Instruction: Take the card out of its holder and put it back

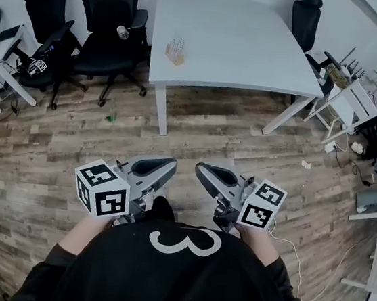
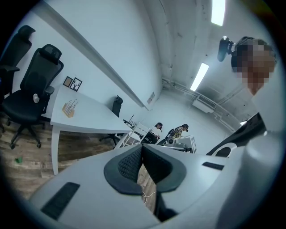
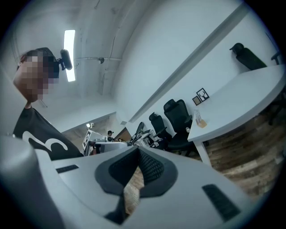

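Note:
The card holder [image 1: 176, 51] is a small clear stand with cards in it, on the near part of the white table [image 1: 242, 44] far ahead of me. It also shows small in the left gripper view [image 2: 68, 108] and in the right gripper view [image 3: 199, 121]. Both grippers are held close to my body over the wood floor, tips turned toward each other. My left gripper [image 1: 172, 163] is shut with nothing between its pads [image 2: 129, 163]. My right gripper [image 1: 200, 168] is likewise shut and holds nothing, its pads [image 3: 149, 167] meeting at the tip.
Black office chairs [image 1: 105, 27] stand left of the table, another [image 1: 305, 17] at its far right. A white cart [image 1: 348, 98] and clutter sit at the right. A white cable [image 1: 292, 251] lies on the floor. Two people [image 2: 170, 130] sit far off.

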